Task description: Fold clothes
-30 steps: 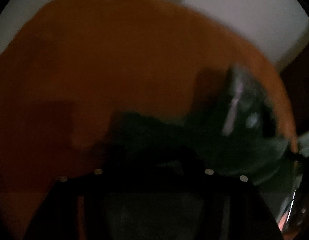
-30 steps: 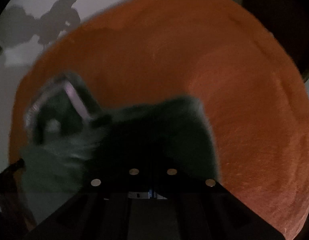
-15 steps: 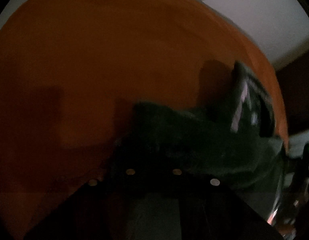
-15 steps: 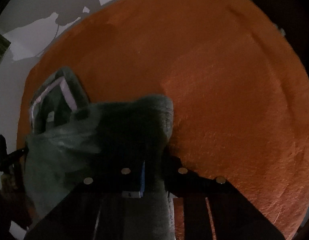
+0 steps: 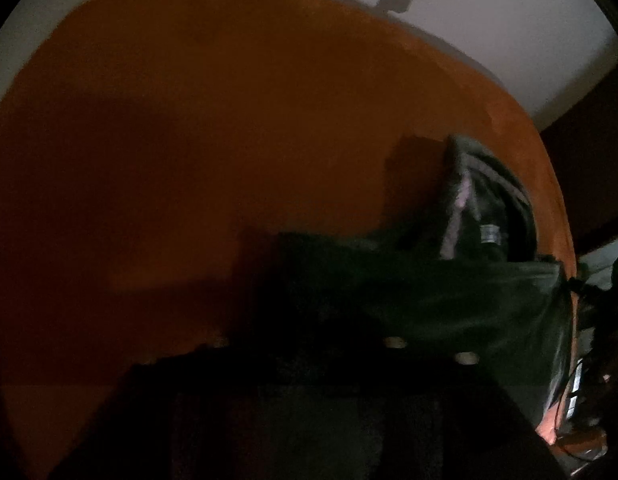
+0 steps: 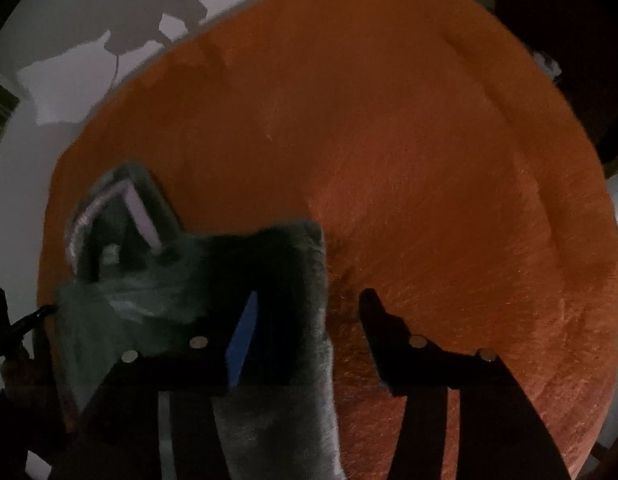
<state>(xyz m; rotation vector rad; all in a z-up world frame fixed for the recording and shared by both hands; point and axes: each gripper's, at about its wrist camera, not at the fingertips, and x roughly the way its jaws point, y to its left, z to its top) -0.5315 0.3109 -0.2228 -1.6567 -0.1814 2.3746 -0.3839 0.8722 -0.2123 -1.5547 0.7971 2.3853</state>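
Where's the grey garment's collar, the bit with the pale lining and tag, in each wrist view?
Left wrist: collar sits right of centre, standing up above the dark garment body.
Right wrist: collar sits left of centre, above the garment's folded body.
Shared landmark: the orange blanket beneath the garment, and the small white tag inside the collar.

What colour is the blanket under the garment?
Orange; the blanket shows best in the right wrist view, under the dark grey garment.
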